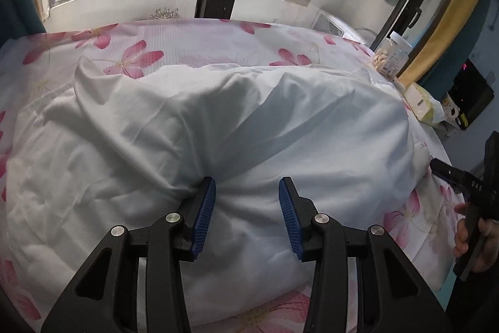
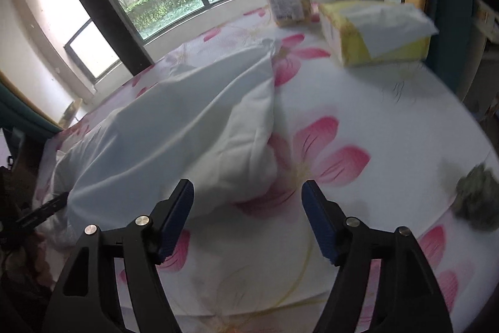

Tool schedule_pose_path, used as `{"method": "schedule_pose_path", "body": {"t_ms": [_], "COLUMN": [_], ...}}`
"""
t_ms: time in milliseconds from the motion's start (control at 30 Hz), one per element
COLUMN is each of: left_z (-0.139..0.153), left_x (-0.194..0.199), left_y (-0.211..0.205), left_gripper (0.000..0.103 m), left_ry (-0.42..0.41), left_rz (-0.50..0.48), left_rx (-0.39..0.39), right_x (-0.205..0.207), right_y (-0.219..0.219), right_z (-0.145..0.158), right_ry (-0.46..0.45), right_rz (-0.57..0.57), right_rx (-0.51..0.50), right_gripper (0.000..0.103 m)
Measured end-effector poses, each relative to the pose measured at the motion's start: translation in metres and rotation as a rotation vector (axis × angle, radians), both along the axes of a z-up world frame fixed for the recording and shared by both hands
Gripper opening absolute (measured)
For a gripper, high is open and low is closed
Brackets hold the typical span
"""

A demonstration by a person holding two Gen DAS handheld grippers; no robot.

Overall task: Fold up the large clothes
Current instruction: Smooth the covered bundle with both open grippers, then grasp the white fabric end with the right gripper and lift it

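With the white garment (image 1: 218, 120) bunching between the left tool (image 1: 247, 217) pads, whose grip I cannot tell, and lying ahead-left of the open, empty right tool (image 2: 246, 227), the person is best lowering both onto one edge together.

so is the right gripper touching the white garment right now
Apart. In the right wrist view the right gripper stands open over the floral cloth, and the white garment ends short of both pads.
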State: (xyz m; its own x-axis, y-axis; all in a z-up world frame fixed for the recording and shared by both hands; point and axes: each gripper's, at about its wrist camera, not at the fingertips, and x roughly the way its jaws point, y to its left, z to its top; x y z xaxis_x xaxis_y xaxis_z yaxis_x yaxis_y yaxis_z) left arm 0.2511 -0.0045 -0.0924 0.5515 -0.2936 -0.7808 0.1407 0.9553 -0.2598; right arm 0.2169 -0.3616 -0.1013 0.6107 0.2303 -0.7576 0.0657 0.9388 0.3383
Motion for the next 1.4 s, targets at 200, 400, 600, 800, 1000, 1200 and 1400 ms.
{"method": "schedule_pose_path", "body": {"t_ms": [200,400,600,800,1000,1200,1400], "left_z": [-0.002,-0.006,-0.004,-0.008,-0.011,-0.012,-0.012], "left_x": [0.001,0.0,0.002,0.002,0.002,0.002,0.001], "left_y": [0.003,0.007,0.008,0.015,0.013,0.014,0.014], "left_gripper": [0.045,0.045,0.045,0.045,0.045,0.045,0.045], "left_ry": [0.004,-0.002,0.002,-0.002,-0.018,-0.018,-0.021], "left_rz": [0.002,-0.003,-0.021,-0.045,-0.033,-0.032,-0.029], "left_rx": [-0.024,-0.05,-0.063,-0.103,-0.111,-0.125,-0.121], "right_x": [-0.001,0.009,0.021,0.03,0.039,0.051,0.071], "right_y": [0.019,0.038,0.046,0.058,0.072,0.083,0.104], "right_z": [-0.003,-0.005,-0.007,-0.006,-0.007,-0.008,-0.007], "right_ry": [0.007,-0.005,-0.024,-0.038,-0.056,-0.065,-0.062], "right_rz": [0.034,0.013,-0.045,-0.067,-0.07,-0.082,-0.058], "right_rx": [0.055,0.065,0.118,0.175,0.224,0.313,0.28], "right_gripper": [0.081,0.099,0.103,0.103,0.103,0.103,0.1]}}
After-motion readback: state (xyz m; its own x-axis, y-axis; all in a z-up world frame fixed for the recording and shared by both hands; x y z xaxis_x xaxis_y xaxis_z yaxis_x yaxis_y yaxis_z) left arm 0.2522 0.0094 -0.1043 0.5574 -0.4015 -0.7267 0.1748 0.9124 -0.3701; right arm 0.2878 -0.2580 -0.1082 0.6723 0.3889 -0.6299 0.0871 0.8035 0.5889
